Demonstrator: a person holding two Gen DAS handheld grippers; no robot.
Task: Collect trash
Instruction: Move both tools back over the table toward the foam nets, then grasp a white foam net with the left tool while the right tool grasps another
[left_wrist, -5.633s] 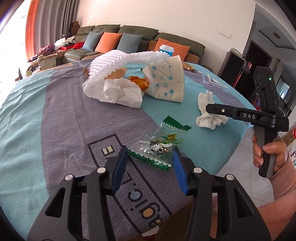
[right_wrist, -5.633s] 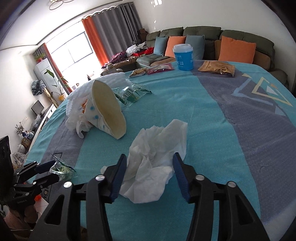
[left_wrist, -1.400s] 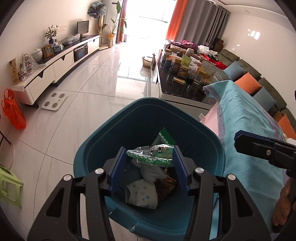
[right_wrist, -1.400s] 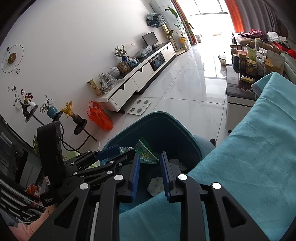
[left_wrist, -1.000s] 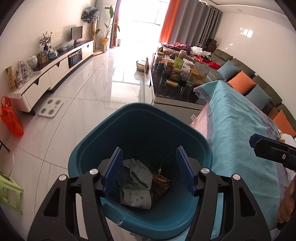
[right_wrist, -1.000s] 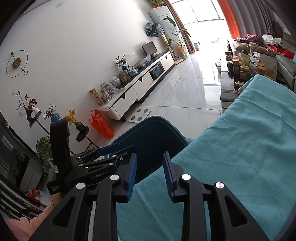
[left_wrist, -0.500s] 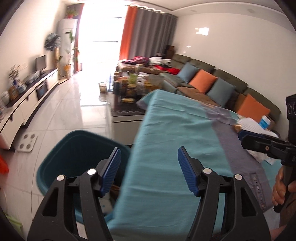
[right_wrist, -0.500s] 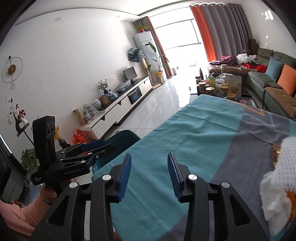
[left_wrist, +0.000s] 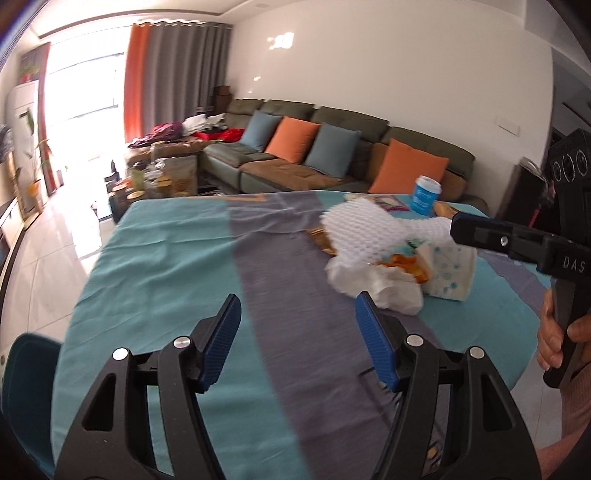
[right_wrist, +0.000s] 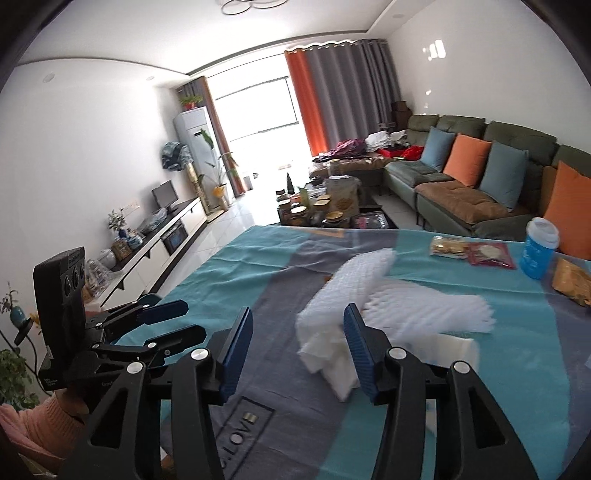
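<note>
Ahead of both grippers we see a table covered with a teal and grey cloth (left_wrist: 177, 266), with the leftover trash heaped on it. Our left gripper (left_wrist: 297, 339) has its blue-padded jaws spread wide, nothing between them, only cloth beneath. The heap lies ahead and to the right of it: a crumpled white tissue (left_wrist: 380, 284) nearest the right pad, a white foam mesh sleeve (left_wrist: 364, 229) draped on top, an orange wrapper (left_wrist: 404, 263) tucked under, and a white paper cup with blue dots (left_wrist: 448, 273) lying on its side beyond. A blue plastic cup with white lid (left_wrist: 426, 195) stands further back, near the far table edge.

Our right gripper (right_wrist: 297, 349) also has its jaws apart; they have just been opening, and nothing sits between the pads. The tissue is just ahead of its right pad, the foam sleeve behind that. Snack packets (right_wrist: 472, 253) lie flat further ahead to the right, beside the blue cup.

In the left wrist view, a dark teal bin (left_wrist: 26, 387) shows at the lower left, behind and left of the left gripper, off the table edge. A hand (left_wrist: 557, 341) grips the right gripper's handle at that view's right edge. Blur softens the trash heap in both views.
</note>
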